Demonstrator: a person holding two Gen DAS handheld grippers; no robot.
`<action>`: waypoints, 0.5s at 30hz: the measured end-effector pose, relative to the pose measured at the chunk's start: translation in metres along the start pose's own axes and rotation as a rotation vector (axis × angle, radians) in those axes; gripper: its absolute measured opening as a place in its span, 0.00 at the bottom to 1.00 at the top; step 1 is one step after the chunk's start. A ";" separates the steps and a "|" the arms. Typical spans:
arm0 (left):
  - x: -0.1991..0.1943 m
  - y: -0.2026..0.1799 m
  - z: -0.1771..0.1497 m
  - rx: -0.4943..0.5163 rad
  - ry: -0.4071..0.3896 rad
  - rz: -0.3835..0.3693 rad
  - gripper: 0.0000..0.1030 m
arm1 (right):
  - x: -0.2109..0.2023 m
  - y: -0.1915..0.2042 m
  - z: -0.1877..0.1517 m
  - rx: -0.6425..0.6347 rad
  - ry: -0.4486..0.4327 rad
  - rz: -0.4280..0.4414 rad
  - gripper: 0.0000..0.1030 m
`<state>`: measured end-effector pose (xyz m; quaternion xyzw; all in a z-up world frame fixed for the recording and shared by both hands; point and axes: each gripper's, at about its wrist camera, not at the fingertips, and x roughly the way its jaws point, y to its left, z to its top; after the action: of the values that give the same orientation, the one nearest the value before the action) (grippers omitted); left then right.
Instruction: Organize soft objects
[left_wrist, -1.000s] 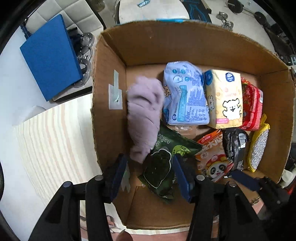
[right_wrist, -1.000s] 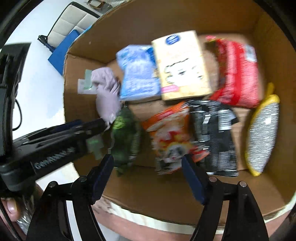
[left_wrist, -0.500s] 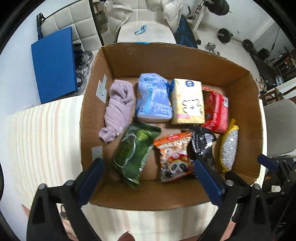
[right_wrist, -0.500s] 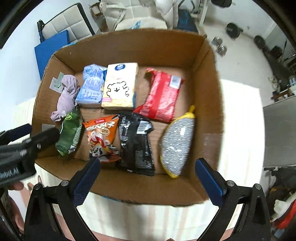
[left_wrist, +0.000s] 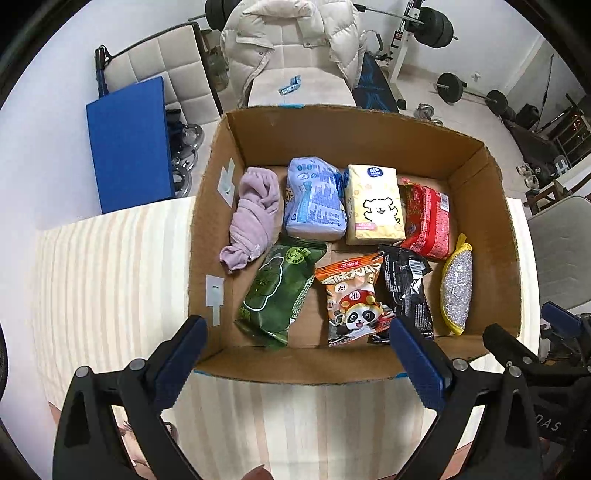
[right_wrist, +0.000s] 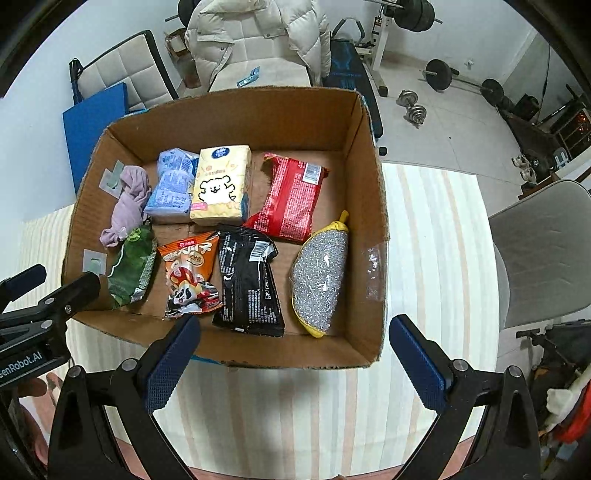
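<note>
Home room doubling as gym: barbell rack (left_wrist: 424, 22), dumbbells (right_wrist: 412, 107), padded chairs (left_wrist: 166, 70), puffer jacket (left_wrist: 291, 33), striped table (left_wrist: 103, 280).

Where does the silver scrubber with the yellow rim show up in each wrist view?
Left wrist: silver scrubber at the right edge of the cardboard box, near corner.
Right wrist: silver scrubber just right of centre, by the right wall.
Shared landmark: black packet directly to its left in both.
</note>
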<state>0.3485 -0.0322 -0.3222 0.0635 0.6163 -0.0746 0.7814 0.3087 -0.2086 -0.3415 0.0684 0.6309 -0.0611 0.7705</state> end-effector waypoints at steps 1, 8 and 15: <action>-0.002 0.000 0.000 0.001 -0.003 0.002 0.98 | -0.004 0.000 -0.001 -0.001 -0.008 0.000 1.00; -0.054 -0.003 -0.019 0.010 -0.102 0.019 0.98 | -0.056 -0.004 -0.020 -0.009 -0.091 0.006 1.00; -0.134 -0.007 -0.067 -0.006 -0.213 0.008 0.98 | -0.133 -0.016 -0.069 0.003 -0.193 0.036 1.00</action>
<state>0.2529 -0.0211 -0.2069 0.0552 0.5298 -0.0761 0.8429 0.2134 -0.2111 -0.2248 0.0747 0.5523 -0.0543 0.8285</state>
